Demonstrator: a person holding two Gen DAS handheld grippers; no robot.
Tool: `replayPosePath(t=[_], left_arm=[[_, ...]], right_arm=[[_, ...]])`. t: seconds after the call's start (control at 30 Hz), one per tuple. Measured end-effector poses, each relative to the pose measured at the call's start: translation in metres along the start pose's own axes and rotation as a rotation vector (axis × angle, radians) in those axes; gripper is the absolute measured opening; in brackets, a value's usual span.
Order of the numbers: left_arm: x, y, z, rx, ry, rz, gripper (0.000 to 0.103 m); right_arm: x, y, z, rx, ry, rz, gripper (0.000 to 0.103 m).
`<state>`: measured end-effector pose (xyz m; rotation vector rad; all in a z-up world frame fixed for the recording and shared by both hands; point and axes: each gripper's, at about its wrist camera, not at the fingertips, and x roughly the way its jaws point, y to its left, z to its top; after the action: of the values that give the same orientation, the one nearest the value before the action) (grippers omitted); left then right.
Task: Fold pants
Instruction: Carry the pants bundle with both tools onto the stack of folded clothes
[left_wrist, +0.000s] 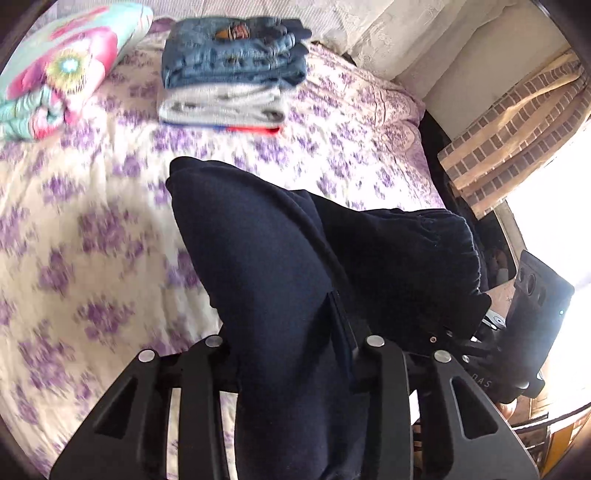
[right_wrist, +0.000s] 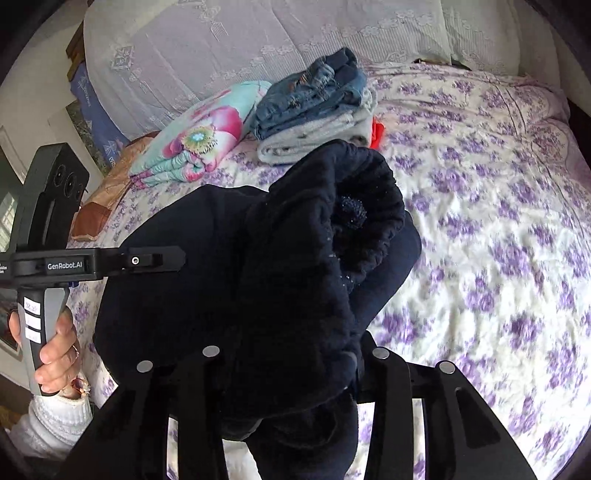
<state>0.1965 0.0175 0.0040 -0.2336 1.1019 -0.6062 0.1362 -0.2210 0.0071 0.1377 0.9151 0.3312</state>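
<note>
Navy-blue fleece pants hang bunched between our two tools, lifted above the bed with its cream quilt printed in purple flowers. In the left wrist view our left hand-held gripper has its fingers pressed onto a thick fold of the dark cloth, which spills forward and to the right, where the gathered waistband shows. At the right edge of that view we see the right hand-held gripper touching the same garment.

In the right wrist view our right hand-held gripper is pinching the pants too, the fabric mounded up in front of the lens with a ribbed cuff at the top. To the left, our left hand grips the handle of the left hand-held gripper, whose tip meets the cloth.

We see no container; far up the bed lies a stack of folded clothes, blue denim jeans on top, pale grey garments under them and a red edge at the bottom. Just left of the stack rests a folded turquoise blanket with pink flowers. White lace-covered pillows line the far end.
</note>
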Motion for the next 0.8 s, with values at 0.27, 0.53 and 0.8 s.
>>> replayPosePath(t=[0.27,0.53,0.8], left_arm=[[-0.048,-0.006,0.230,-0.024,-0.143,0.156,0.035],[0.009,0.061,0.360,-0.131,-0.117,0.233,0.036],[0.111,0.146,0.356,-0.209,-0.100,0.317,0.093]], right_arm=[[0.007,0.006,0.239,-0.013,-0.109,-0.038,0.040],[0.111,-0.031,0.383,0.029,-0.083,-0.055,0.040],[0.214,-0.094,0.367,0.076,-0.014,-0.081,0.086]])
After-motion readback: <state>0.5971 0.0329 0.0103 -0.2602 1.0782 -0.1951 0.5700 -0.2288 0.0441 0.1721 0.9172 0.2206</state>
